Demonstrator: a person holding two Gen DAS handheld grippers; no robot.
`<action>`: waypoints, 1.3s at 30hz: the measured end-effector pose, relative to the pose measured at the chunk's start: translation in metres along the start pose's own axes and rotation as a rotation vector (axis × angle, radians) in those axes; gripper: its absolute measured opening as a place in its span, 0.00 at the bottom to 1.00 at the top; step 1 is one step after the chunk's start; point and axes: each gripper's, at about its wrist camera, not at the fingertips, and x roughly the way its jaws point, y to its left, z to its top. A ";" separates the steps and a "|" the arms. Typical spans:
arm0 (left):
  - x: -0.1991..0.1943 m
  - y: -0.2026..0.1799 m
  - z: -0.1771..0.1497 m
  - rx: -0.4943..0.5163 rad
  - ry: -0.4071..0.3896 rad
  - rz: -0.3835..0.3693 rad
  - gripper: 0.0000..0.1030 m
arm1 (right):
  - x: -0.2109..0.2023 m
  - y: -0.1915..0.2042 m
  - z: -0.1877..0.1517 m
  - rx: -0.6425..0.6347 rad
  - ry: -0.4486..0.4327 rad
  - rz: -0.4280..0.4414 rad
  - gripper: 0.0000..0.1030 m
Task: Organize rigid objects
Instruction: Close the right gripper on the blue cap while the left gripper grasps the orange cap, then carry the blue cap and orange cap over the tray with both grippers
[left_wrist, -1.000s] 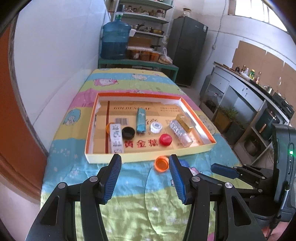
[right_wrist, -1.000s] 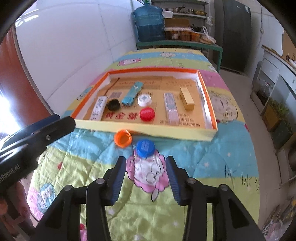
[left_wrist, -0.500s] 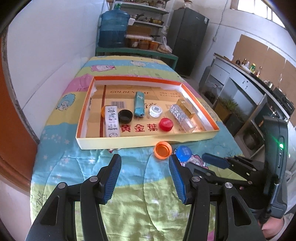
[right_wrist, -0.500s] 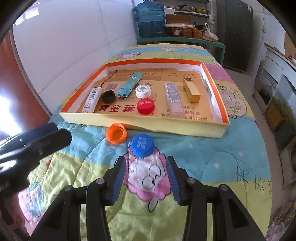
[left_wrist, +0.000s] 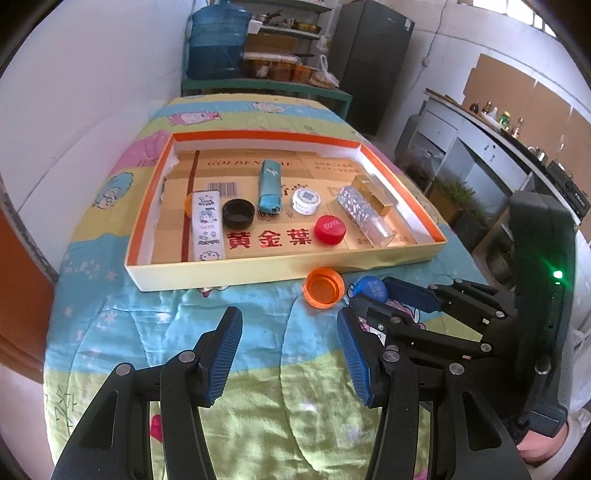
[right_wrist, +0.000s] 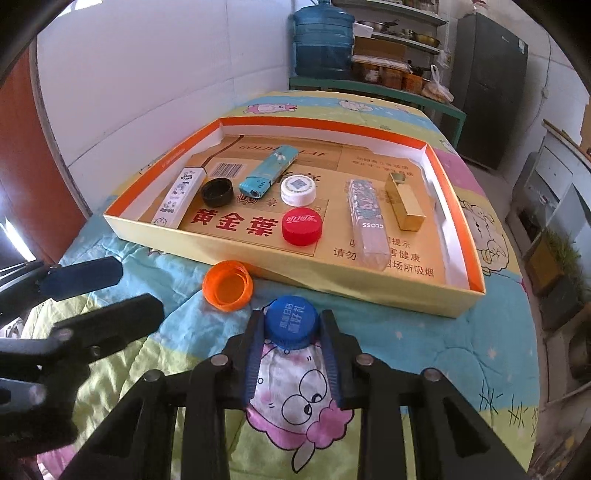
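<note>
**Closing on the blue cap**

Pinching the blue cap (right_wrist: 291, 321) at the lower centre of the right wrist view, the right gripper (right_wrist: 291, 325) has its jaws pressed against both sides of the cap, which sits on the cartoon-print blanket (right_wrist: 424, 350) just short of the tray's near wall. Half a second ago those jaws were spread wide with the cap lying free ahead of them; a second ago the cap was farther off. So the reach is finished and the grasp looks made, though the cap does not appear to be lifted yet. The likely next step is carrying it over the wall into the tray (right_wrist: 369, 291).

Just left of it, the orange cap (right_wrist: 228, 283) lies open side up, touching or nearly touching the tray wall; it will need collecting too.

The left gripper (left_wrist: 288, 349) hangs at the bottom of its own view, jaws spread and holding nothing, much as in both earlier frames, though the tray now sits lower and nearer in its frame.

Inside the tray lie a red cap (right_wrist: 301, 226), white cap (right_wrist: 298, 190), black cap (right_wrist: 217, 192), teal lighter (right_wrist: 267, 171), white box (right_wrist: 180, 196), clear gloss tube (right_wrist: 367, 221) and gold box (right_wrist: 404, 206), unmoved across the frames.
</note>
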 end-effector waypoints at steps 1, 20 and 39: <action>0.002 -0.001 0.000 0.001 0.003 -0.002 0.53 | -0.001 -0.001 -0.001 0.001 -0.001 0.001 0.29; 0.054 -0.034 0.011 0.074 0.022 0.029 0.53 | -0.045 -0.049 -0.024 0.121 -0.052 -0.050 0.29; 0.004 -0.013 0.017 0.014 -0.077 -0.029 0.30 | -0.048 -0.042 -0.018 0.120 -0.063 0.005 0.29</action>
